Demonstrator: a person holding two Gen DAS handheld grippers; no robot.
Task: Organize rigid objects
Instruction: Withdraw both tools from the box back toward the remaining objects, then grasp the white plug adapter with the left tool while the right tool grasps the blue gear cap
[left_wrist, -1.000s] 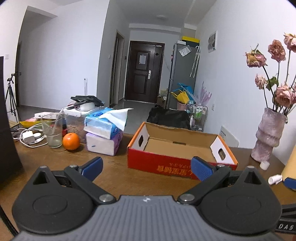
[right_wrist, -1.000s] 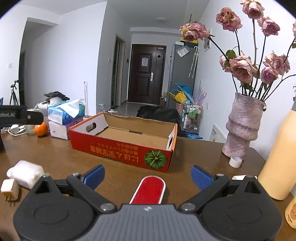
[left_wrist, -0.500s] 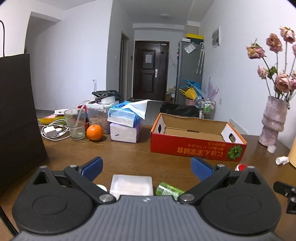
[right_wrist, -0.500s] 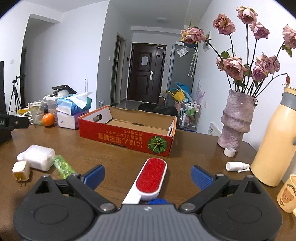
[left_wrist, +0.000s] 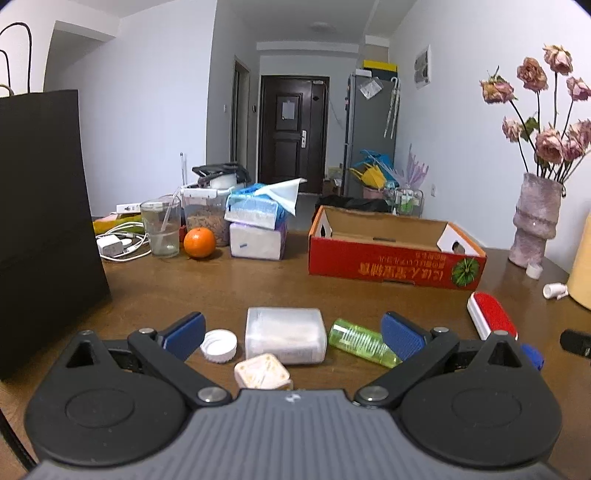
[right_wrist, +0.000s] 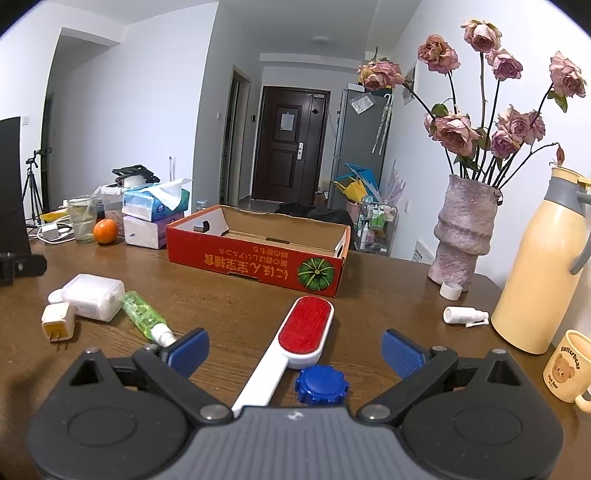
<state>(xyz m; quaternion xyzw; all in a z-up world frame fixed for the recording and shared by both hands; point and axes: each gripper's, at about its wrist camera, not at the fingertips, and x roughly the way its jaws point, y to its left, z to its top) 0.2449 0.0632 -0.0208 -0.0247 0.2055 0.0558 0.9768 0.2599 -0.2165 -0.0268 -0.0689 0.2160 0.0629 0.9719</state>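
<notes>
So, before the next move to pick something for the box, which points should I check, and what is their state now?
1. Left gripper jaws open, nothing held: ok.
2. Right gripper jaws open, nothing held: ok.
3. Cardboard box open on top, visible floor bare: ok.
4. Lint brush lies flat between the right jaws: ok.
5. Blue cap sits close beside the brush handle and may get bumped: not ok.
6. White case between the left jaws, with a plug crowding it: not ok.

Lint brush handle end hidden under the right gripper's body.
</notes>
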